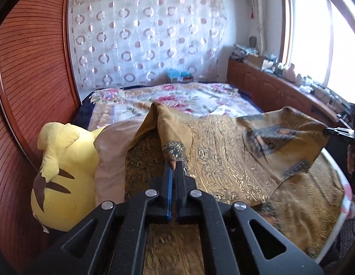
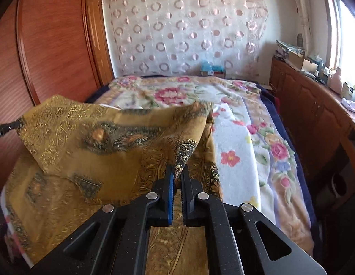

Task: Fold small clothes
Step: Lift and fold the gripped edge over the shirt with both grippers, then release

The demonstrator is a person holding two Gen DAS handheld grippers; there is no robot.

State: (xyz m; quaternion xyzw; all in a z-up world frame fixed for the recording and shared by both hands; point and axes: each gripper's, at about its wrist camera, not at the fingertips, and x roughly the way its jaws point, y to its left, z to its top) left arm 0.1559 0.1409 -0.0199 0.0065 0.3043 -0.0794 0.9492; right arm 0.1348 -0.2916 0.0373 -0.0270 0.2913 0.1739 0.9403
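A mustard-gold patterned garment (image 1: 234, 151) lies partly lifted over the near end of the bed. My left gripper (image 1: 175, 163) is shut on its dark patterned left corner and holds it up. My right gripper (image 2: 177, 168) is shut on the opposite dark patterned corner of the garment (image 2: 108, 137). The cloth hangs stretched between the two grippers above its lower part. The right gripper shows at the right edge of the left wrist view (image 1: 337, 131); the left gripper's tip shows at the left edge of the right wrist view (image 2: 8, 127).
A floral blanket (image 2: 234, 133) covers the bed. A yellow plush toy (image 1: 63, 171) and a beige pillow (image 1: 113, 151) lie at the left. A wooden wardrobe (image 2: 53, 41) stands left, and a cluttered wooden cabinet (image 2: 315, 105) under the window stands right.
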